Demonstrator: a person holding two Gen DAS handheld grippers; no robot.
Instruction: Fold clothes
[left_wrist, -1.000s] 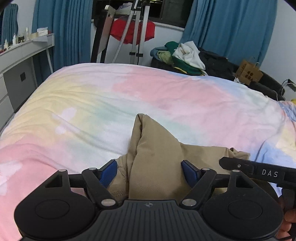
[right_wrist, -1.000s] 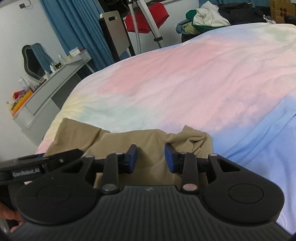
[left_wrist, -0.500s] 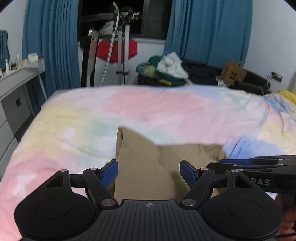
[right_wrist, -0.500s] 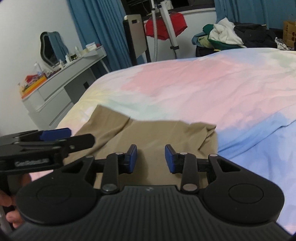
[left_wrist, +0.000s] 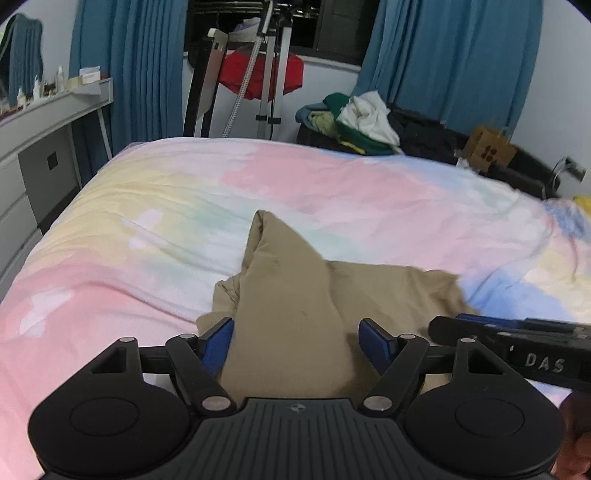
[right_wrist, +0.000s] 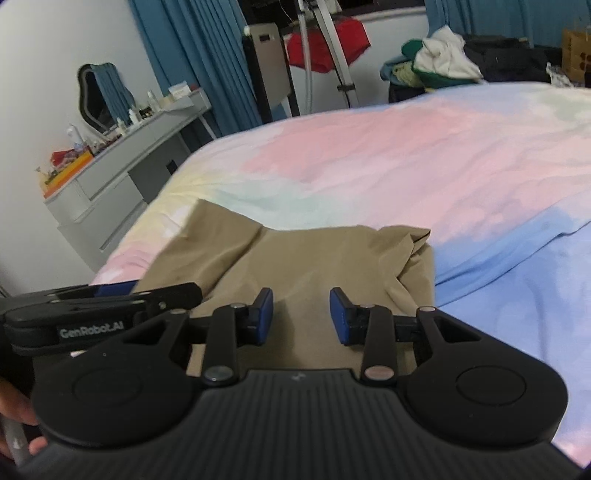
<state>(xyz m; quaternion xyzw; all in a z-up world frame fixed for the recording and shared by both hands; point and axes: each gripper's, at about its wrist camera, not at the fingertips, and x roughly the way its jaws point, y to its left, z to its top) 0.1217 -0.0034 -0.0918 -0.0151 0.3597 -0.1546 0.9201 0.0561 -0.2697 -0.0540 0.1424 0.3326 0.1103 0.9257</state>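
Observation:
A tan garment (left_wrist: 295, 306) lies bunched on the pastel tie-dye bed cover (left_wrist: 155, 229), one corner pointing away; it also shows in the right wrist view (right_wrist: 295, 254). My left gripper (left_wrist: 295, 341) is open, its blue pads on either side of the cloth's near edge. My right gripper (right_wrist: 301, 315) is open above the garment's near edge, holding nothing. The right gripper's side (left_wrist: 517, 334) shows in the left wrist view, and the left gripper's side (right_wrist: 107, 304) in the right wrist view.
A grey dresser (right_wrist: 122, 158) with bottles stands left of the bed. Behind the bed are blue curtains (left_wrist: 454, 59), a rack with a red cloth (left_wrist: 258, 74), a pile of clothes (left_wrist: 358, 122) and a cardboard box (left_wrist: 487, 151).
Both grippers dipped toward the bed, tilted up, then tilted down again; the garment's far corner now points away. Both stay open over the tan garment.

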